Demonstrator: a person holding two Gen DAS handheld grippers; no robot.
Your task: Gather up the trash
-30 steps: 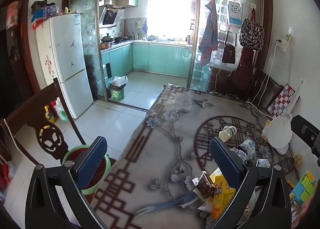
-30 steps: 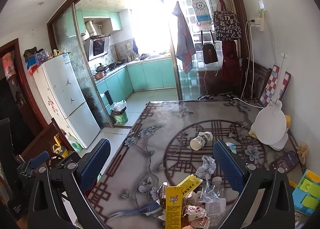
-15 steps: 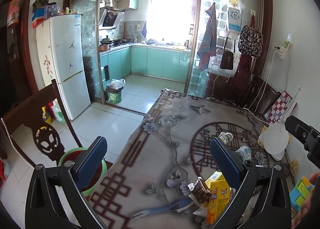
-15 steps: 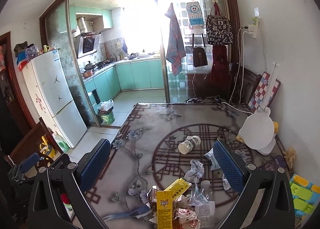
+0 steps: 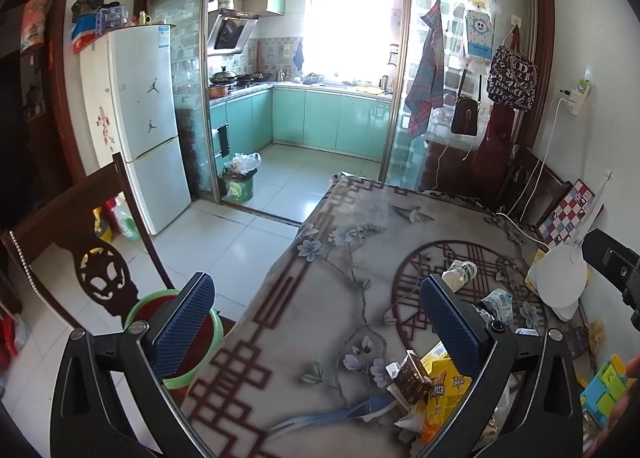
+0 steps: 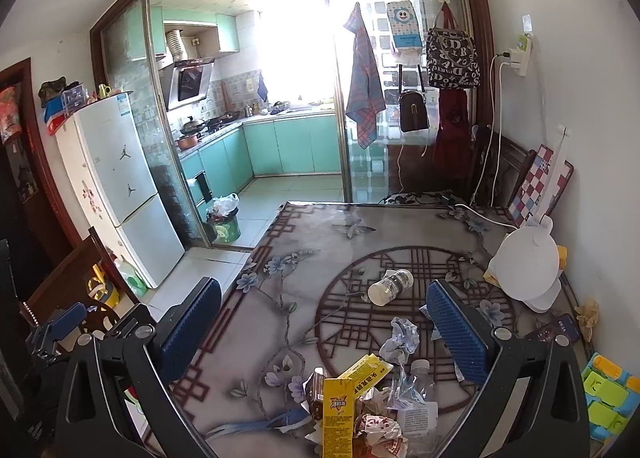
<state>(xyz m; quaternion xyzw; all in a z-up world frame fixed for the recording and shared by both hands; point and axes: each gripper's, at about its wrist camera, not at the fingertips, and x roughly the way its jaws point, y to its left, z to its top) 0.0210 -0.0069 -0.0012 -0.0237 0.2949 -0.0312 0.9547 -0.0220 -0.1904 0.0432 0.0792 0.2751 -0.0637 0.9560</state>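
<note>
A pile of trash lies at the near edge of the patterned table (image 6: pixel 304 270): a yellow carton (image 6: pixel 338 414), a brown box (image 5: pixel 412 380), crumpled paper (image 6: pixel 400 340), a clear plastic bottle (image 6: pixel 416 390) and wrappers. A small bottle (image 6: pixel 390 286) lies on its side farther back; it also shows in the left wrist view (image 5: pixel 460 272). My right gripper (image 6: pixel 320 334) is open and empty above the pile. My left gripper (image 5: pixel 316 322) is open and empty over the table's left edge. A green-rimmed bin (image 5: pixel 212 326) stands on the floor left of the table.
A dark wooden chair (image 5: pixel 80 258) stands left of the table. A white round lamp (image 6: pixel 524 266), a phone (image 6: pixel 556 332) and coloured blocks (image 6: pixel 604 398) sit at the table's right side by the wall. A fridge (image 5: pixel 140 117) and a second trash bin (image 5: pixel 240 177) stand near the kitchen doorway.
Both grippers have pulled back and risen a little, so the trash pile sits lower and farther in view. Both stay open and empty.
</note>
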